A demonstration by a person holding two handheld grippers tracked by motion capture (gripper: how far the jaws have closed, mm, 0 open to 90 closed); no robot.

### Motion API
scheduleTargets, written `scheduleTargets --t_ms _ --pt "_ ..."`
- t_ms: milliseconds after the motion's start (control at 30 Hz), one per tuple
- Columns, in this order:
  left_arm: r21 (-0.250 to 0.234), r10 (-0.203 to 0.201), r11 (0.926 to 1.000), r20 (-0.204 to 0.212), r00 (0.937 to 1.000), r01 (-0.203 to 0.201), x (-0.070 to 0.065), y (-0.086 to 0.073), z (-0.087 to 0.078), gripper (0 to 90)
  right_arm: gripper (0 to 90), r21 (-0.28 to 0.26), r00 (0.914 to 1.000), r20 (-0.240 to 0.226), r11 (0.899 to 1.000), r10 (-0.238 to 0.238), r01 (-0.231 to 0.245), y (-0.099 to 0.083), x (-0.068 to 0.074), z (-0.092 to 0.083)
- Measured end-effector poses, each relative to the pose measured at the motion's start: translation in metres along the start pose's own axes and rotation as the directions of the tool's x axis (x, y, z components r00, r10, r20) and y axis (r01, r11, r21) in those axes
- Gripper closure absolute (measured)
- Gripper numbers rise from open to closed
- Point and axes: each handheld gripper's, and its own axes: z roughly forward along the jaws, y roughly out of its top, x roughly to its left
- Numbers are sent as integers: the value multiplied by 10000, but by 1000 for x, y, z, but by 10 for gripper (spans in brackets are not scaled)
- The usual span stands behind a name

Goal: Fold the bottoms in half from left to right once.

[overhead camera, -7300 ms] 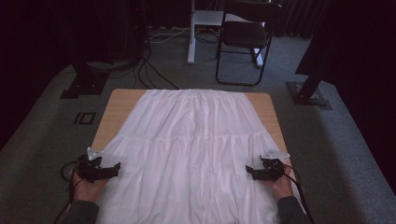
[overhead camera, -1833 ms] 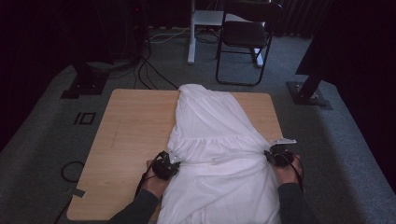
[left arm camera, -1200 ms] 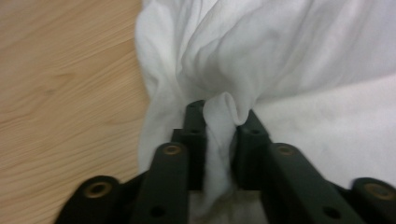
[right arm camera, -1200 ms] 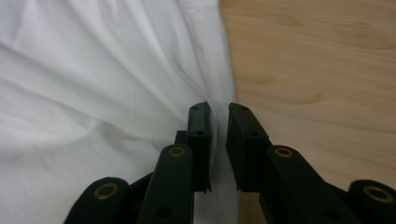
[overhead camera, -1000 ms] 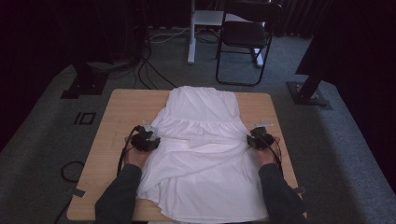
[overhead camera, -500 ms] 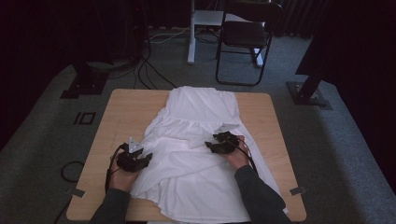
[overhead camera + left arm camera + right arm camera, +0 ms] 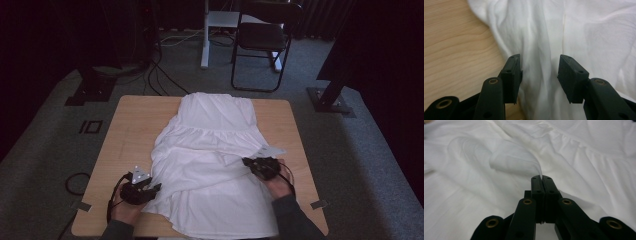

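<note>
White gathered cotton dress (image 7: pixel 210 165), lying rumpled along the middle of the light wooden table (image 7: pixel 130 130), hem toward the person. Right gripper (image 7: pixel 248 162): jaws just closed, pinching a raised fold of the cloth at mid-dress. Left gripper (image 7: pixel 156 186): jaws apart, straddling the cloth at its near left edge, gripping nothing.

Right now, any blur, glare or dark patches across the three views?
High view: dim, the surround near black, the white cotton dress brightest on the light wooden table. Left gripper view: the open left gripper is sharp, the cloth behind it soft and washed out. Right gripper view: the right gripper, shut on a fold, is crisp; far fabric is hazy, with no hard glare.
</note>
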Motion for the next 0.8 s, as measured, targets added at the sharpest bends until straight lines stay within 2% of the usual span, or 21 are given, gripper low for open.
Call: scheduleTargets --t_ms 133,233,333,367,433,467,533,633,733,800 --pt "-429 -127 9990 81 9999 131 0 -3 -11 520 887 -425 9993 6 9984 384 -383 -24 -8 -42" --pt "-446 -198 9988 95 9998 203 -1 -6 -14 512 887 -728 9993 15 9967 368 -366 -45 -13 -72" --pt "-369 -271 9989 60 9996 273 0 -10 -15 508 887 -643 9971 490 9964 589 -557 -70 -16 -96" --pt "-356 -287 9989 65 9996 289 0 -11 -15 507 887 -495 9946 650 9957 814 -783 -79 -18 -101" --pt "-281 -312 9991 40 9995 313 0 -12 -15 505 873 -142 9895 773 9925 1222 -1215 -96 -22 -106" --pt "-265 -307 9992 59 9995 308 0 -13 -16 505 818 140 9875 839 9907 1335 -1351 -103 -23 -105" --pt "-232 -283 9993 59 9996 284 -2 -13 -16 505 674 486 9814 1274 9874 1435 -1507 -111 -22 -104" --pt "-192 -225 9996 156 9996 228 -6 -14 -15 505 566 50 9765 1221 9837 1776 -1795 -108 -19 -104" --pt "-25 -85 10000 272 9996 85 -11 -15 -11 504 487 -254 9792 860 9830 1835 -1820 -96 -11 -97" --pt "95 -63 9999 344 9994 59 -14 -17 -7 503 474 -282 9810 643 9830 1829 -1814 -88 -5 -86"
